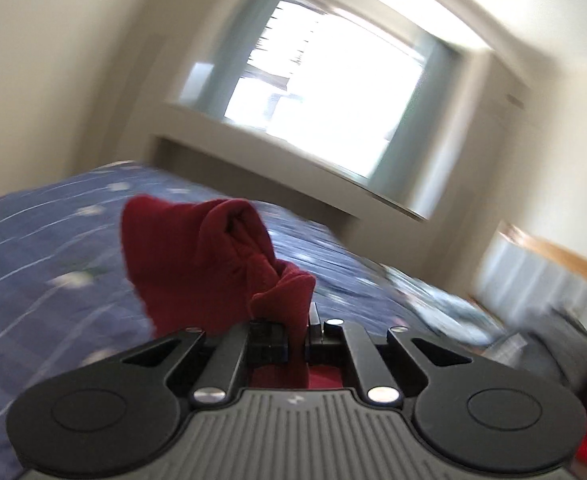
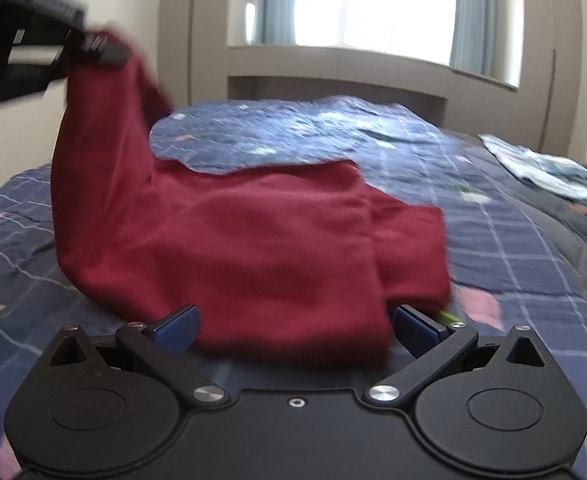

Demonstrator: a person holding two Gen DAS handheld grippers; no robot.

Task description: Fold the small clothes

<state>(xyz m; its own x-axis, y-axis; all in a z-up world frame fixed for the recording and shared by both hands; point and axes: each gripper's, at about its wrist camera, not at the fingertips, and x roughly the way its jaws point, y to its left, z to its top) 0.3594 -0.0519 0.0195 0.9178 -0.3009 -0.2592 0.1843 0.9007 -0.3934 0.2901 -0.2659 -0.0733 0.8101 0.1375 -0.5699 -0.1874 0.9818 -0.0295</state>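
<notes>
Left claw [image 1: 296,330] pinched tight on a corner of the red garment [image 2: 229,240], raised above the bed [image 2: 493,216]. Right claw [image 2: 293,324] spread wide, gripping nothing, fingers [image 2: 177,322] flanking the garment's near edge. Rest of garment flat on the bed.

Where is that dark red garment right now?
The dark red garment lies mostly on the blue patterned bedspread just ahead of the open right gripper. The left gripper pinches one end, lifted at upper left in the right wrist view.
</notes>
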